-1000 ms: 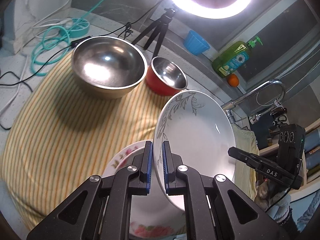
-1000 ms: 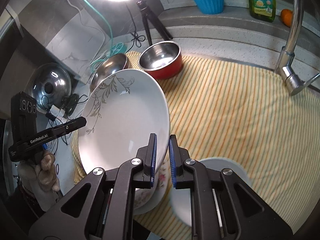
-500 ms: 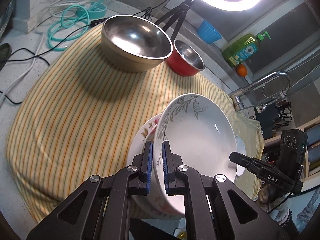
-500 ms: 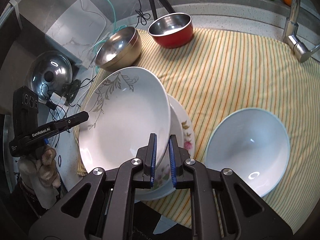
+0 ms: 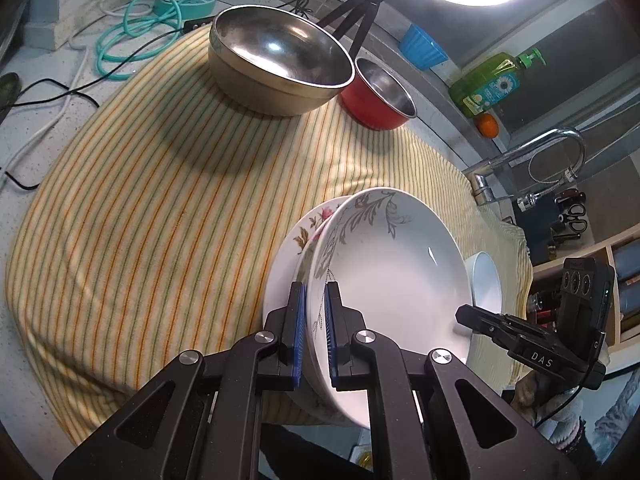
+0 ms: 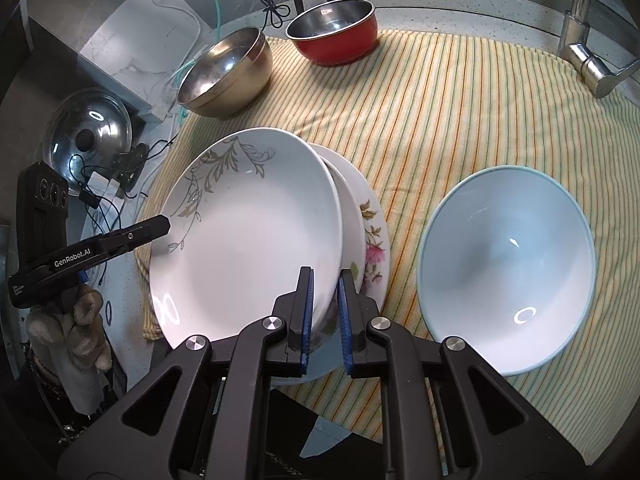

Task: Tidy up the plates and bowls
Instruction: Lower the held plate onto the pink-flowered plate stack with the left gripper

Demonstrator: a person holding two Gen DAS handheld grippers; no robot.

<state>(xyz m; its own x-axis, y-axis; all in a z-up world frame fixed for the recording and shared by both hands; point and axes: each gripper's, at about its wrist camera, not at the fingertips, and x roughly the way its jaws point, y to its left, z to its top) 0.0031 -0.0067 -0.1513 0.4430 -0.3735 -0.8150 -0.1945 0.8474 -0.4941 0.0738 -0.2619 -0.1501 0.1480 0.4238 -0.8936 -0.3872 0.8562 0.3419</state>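
Both grippers, left gripper and right gripper, pinch opposite rims of leaf-pattern plate, tilted over floral plate; striped cloth beyond lies bare.

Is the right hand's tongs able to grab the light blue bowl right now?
Probably not yet. The right tongs are shut on the leaf-pattern plate's rim, so they are busy. The light blue bowl sits uncovered on the striped cloth beside them, nothing blocking it.

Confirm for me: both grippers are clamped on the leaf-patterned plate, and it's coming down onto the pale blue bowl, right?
Not the bowl. The right wrist view shows the leaf-patterned plate, clamped by the left gripper and right gripper, over the floral plate; the pale blue bowl sits apart.
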